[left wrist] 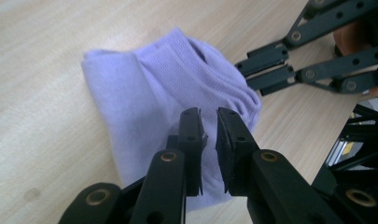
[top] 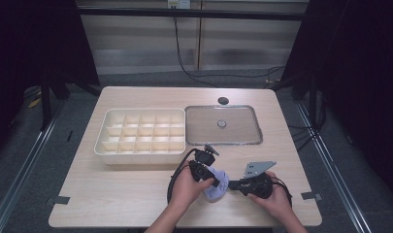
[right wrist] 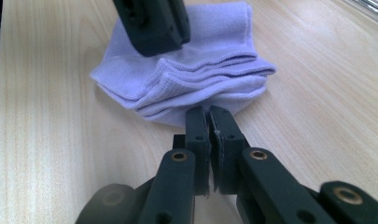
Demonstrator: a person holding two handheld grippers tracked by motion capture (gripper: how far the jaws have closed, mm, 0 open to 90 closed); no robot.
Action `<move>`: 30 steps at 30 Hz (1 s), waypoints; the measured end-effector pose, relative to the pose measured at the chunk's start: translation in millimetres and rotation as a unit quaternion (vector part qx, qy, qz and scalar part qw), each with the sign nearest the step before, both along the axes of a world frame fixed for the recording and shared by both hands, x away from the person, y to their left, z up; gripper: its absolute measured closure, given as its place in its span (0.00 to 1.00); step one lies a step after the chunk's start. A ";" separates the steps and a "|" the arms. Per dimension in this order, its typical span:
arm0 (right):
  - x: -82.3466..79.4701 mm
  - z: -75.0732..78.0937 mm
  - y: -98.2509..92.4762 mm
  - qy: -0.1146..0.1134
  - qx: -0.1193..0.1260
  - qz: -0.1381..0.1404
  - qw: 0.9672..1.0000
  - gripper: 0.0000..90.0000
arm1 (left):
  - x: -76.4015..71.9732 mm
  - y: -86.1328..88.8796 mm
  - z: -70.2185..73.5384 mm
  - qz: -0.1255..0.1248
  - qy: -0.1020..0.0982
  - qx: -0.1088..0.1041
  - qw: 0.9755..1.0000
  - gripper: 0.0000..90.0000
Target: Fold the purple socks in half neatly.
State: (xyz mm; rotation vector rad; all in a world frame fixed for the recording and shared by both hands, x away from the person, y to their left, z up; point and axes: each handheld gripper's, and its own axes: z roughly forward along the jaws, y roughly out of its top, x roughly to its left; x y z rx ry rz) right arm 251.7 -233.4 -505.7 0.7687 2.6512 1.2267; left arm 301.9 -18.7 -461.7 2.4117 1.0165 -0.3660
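Pale wooden table under dark curtains, with a grey wall panel behind. Lilac folded sock near the front edge, right of centre, flat on the wood; bare table wide open to its left and a narrower strip to its right, front edge close below the hands. Left gripper over the sock, jaws nearly together with a thin gap, pads just above or on the fabric, grip not clear. Right gripper level at the sock's folded cuff edge, jaws closed tight together, tips touching or just short of the cloth, nothing seen between them. Further back, well apart: cream divided box on the left, clear lid beside it on the right, touching or nearly so. Round cable hole near the far edge
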 end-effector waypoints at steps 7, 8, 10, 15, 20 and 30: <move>0.1 -0.1 0.1 -0.001 -0.001 0.001 1.000 0.96 | -1.3 -1.5 -7.0 -0.001 0.004 0.002 1.000 0.89; 0.1 -0.2 0.1 0.000 0.000 0.001 1.000 0.96 | -1.3 -1.3 -6.5 -0.001 0.003 0.000 1.000 0.88; 0.1 -0.3 -0.1 -0.001 0.000 -0.001 1.000 0.96 | -1.2 0.7 -3.0 -0.002 0.002 -0.004 1.000 0.86; 0.7 -0.7 -0.3 -0.003 0.001 0.000 1.000 0.97 | 1.9 9.9 9.5 -0.002 -0.008 -0.006 1.000 0.84; 0.5 -0.7 0.1 -0.002 0.002 -0.002 1.000 0.97 | 8.1 22.2 15.1 0.016 -0.013 -0.010 1.000 0.82; 0.3 -0.6 0.1 0.000 0.002 -0.001 1.000 0.97 | 14.1 33.7 9.8 0.042 -0.018 -0.005 0.999 0.78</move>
